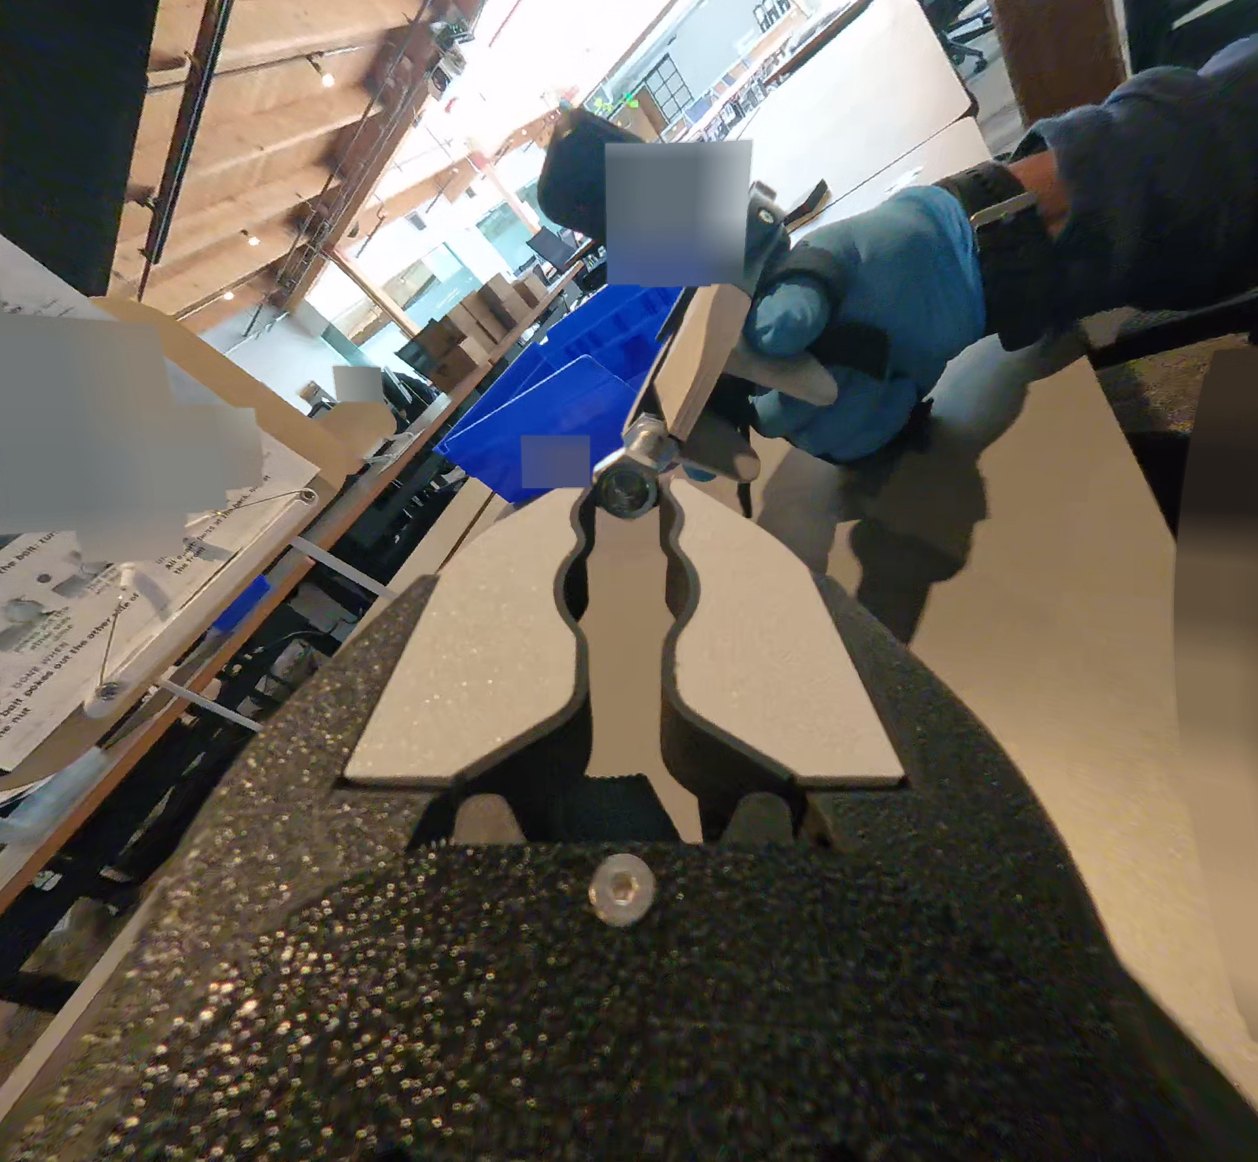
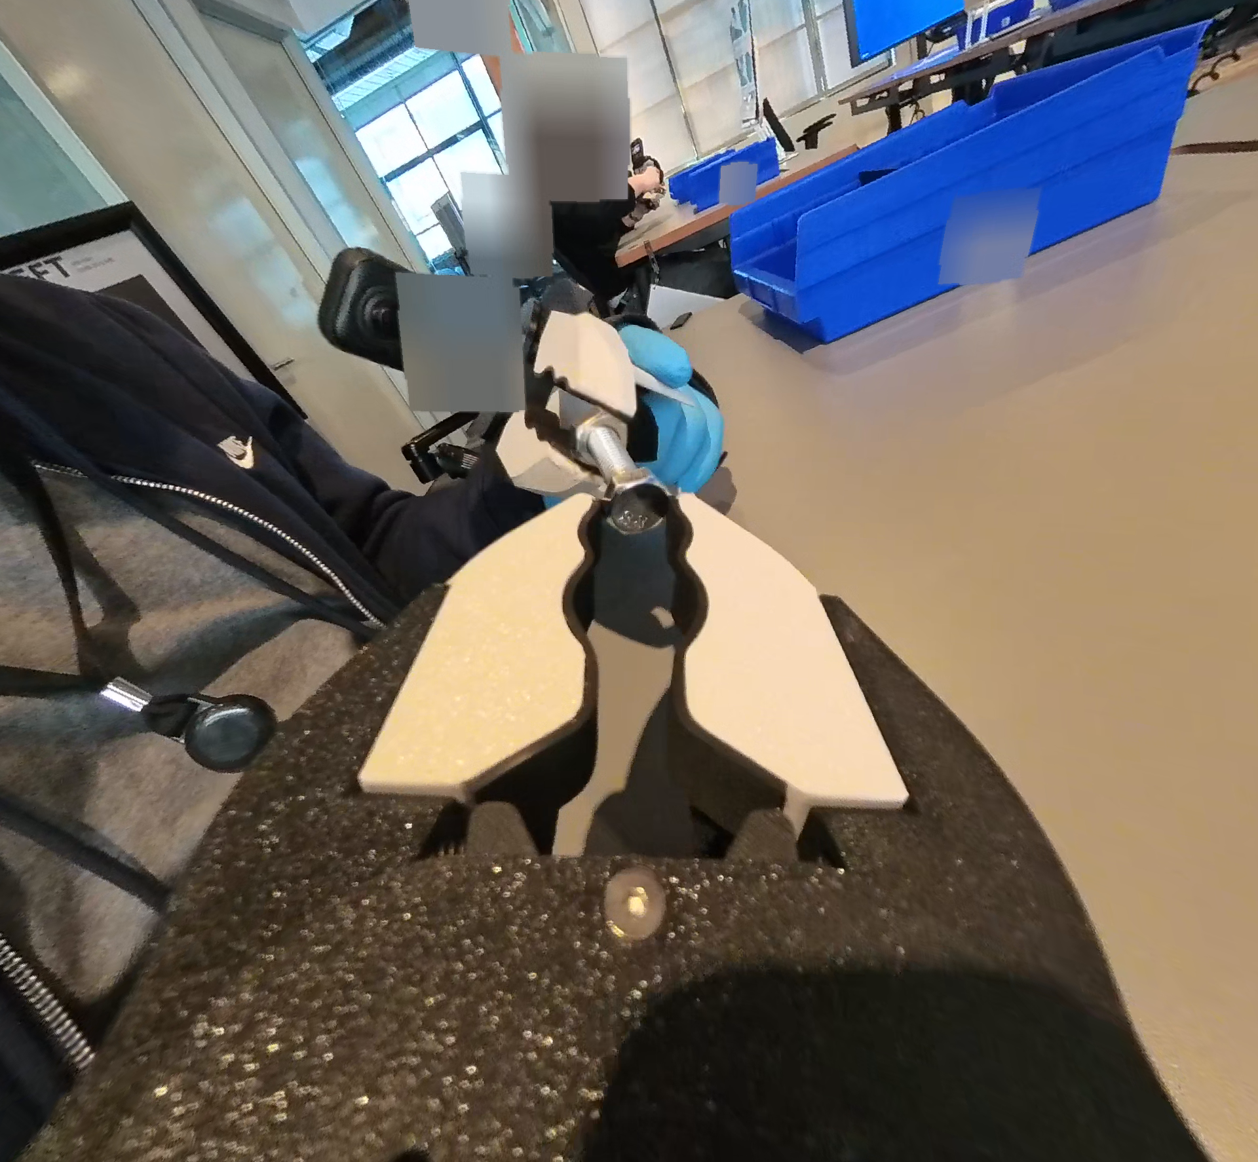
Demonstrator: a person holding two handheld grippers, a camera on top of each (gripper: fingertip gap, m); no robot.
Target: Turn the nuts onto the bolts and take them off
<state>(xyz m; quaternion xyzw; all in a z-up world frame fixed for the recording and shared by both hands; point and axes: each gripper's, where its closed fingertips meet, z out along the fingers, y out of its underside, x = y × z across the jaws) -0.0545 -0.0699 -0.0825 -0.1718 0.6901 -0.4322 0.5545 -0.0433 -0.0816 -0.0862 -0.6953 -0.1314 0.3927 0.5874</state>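
Observation:
In the left wrist view my left gripper [image 1: 625, 503] is shut on a silver hex nut [image 1: 623, 491] at its fingertips. The nut sits on a silver bolt [image 1: 647, 445] whose far end is held by my right gripper [image 1: 670, 442], in a blue-gloved hand [image 1: 878, 326]. In the right wrist view my right gripper [image 2: 633, 513] is shut on the bolt's hex head [image 2: 634, 509]. The threaded shaft [image 2: 608, 449] runs away from it to the nut [image 2: 587, 434], which is in my left gripper [image 2: 578, 432]. Both are held in the air above the table.
A beige table [image 2: 953, 517] lies below and to the right. Blue plastic bins [image 2: 953, 176] stand at its far side, also seen in the left wrist view [image 1: 558, 408]. A printed instruction sheet [image 1: 102, 585] stands at the left. A person's dark jacket [image 2: 170, 449] is close at the left. The tips of both grippers are at nearly the same place.

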